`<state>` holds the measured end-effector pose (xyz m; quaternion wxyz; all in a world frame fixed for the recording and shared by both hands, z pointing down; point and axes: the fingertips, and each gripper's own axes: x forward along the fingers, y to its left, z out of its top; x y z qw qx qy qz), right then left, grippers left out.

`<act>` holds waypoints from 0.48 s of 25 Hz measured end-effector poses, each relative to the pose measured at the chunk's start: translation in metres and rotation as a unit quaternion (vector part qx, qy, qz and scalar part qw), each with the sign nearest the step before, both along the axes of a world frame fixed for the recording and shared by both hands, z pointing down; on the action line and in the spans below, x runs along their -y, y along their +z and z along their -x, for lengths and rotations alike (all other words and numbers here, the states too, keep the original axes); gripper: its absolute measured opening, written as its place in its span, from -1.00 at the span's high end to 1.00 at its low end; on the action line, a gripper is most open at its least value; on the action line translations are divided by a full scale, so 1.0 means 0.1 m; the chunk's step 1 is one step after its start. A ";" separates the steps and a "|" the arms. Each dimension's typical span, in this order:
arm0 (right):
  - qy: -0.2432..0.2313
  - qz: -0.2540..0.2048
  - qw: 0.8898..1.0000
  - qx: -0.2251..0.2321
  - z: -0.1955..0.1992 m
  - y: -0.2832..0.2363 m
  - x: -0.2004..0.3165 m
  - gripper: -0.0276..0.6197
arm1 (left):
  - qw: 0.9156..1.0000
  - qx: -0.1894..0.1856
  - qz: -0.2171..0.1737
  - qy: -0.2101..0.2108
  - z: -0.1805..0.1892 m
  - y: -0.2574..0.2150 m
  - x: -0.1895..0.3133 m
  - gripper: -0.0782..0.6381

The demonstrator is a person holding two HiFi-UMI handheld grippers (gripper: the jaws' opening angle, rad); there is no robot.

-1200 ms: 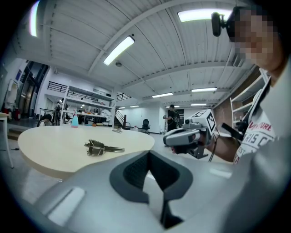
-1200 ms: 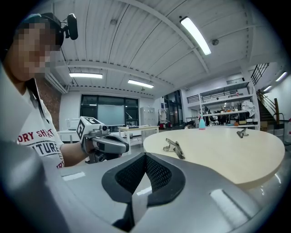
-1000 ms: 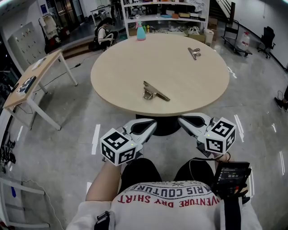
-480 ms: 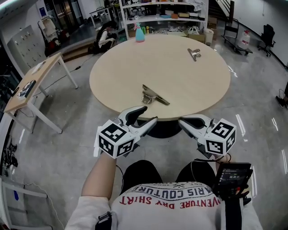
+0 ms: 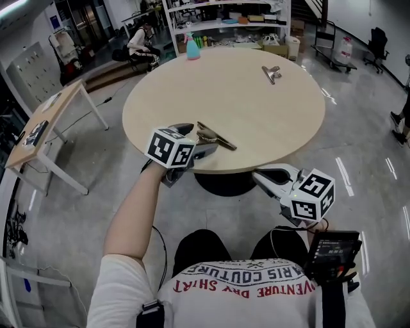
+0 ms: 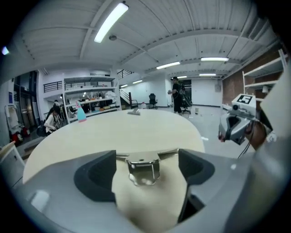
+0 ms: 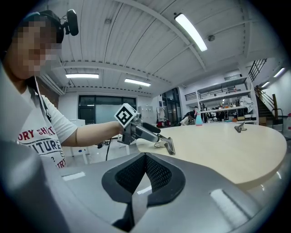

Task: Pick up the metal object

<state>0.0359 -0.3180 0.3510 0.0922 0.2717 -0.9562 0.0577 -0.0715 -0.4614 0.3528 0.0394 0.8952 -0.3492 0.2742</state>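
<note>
A shiny metal clip [image 5: 216, 136] lies near the front edge of the round beige table [image 5: 256, 109]. My left gripper [image 5: 200, 145] has reached over that edge to the clip. In the left gripper view the clip [image 6: 143, 167] sits between the two dark pads [image 6: 97, 175], with gaps on both sides; the jaws are opening and nothing presses on it. My right gripper [image 5: 272, 175] hangs below the table's front edge, shut on nothing. The right gripper view shows its pads [image 7: 157, 175] meeting, with the left gripper [image 7: 136, 127] at the clip [image 7: 164, 144].
A second metal clip [image 5: 271, 72] lies at the table's far right. A blue spray bottle [image 5: 193, 48] stands at the far edge. A small desk [image 5: 45, 115] is off to the left, shelves [image 5: 224, 19] and a seated person [image 5: 142, 41] behind.
My left gripper rose from below the table edge, moved forward to the clip, and its jaws went from shut to wide apart around it. The right gripper stayed put.
</note>
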 end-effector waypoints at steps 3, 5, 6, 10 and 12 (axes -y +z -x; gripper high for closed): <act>0.000 0.001 1.000 -0.004 -0.02 0.02 0.01 0.91 | 0.999 0.027 0.035 0.004 -0.05 0.18 0.10 -0.37; 0.001 0.002 1.000 -0.005 -0.01 0.03 0.01 0.91 | 0.998 0.031 0.050 0.007 -0.06 0.23 0.17 -0.37; 0.001 0.002 1.000 -0.006 -0.01 0.03 0.01 0.91 | 0.998 0.032 0.059 0.007 -0.07 0.25 0.20 -0.37; 0.005 0.003 1.000 -0.007 -0.02 0.05 0.01 0.91 | 0.994 0.056 0.090 0.008 -0.08 0.39 0.25 -0.24; 0.013 0.005 1.000 -0.002 -0.06 0.05 0.04 0.91 | 0.993 0.063 0.095 0.010 -0.09 0.40 0.25 -0.08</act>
